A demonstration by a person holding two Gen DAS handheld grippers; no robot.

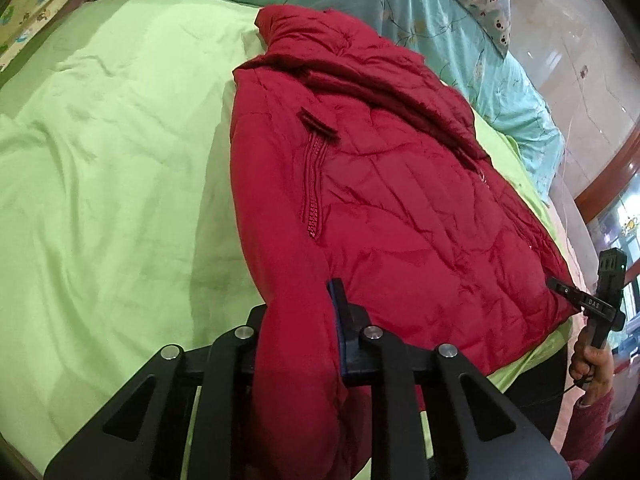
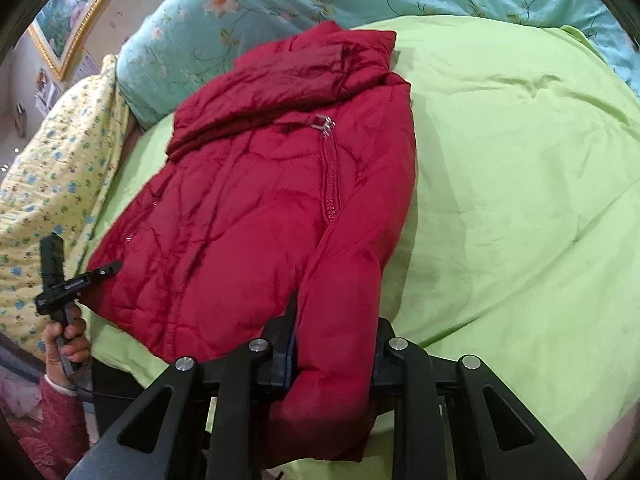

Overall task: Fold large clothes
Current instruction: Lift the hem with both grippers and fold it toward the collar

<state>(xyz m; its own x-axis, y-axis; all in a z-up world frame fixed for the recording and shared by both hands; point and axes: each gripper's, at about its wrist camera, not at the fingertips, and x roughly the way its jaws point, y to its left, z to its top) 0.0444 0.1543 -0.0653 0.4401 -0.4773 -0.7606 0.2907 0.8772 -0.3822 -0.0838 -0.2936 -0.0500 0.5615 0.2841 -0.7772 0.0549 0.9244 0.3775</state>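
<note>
the red padded jacket [image 1: 384, 184] lay flat on the green sheet [image 1: 120, 160], sleeves already tucked in. the left gripper [image 1: 298, 320] and right gripper [image 2: 334, 332] each pinched a bottom hem corner. to fold it well, i'd have lifted both corners evenly toward the collar [image 2: 344, 56], keeping the hem taut.

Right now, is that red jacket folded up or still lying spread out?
Partly folded. The red jacket lies flat on the green sheet with its sides turned in, and each gripper is shut on a bottom corner, ready for another fold.
</note>
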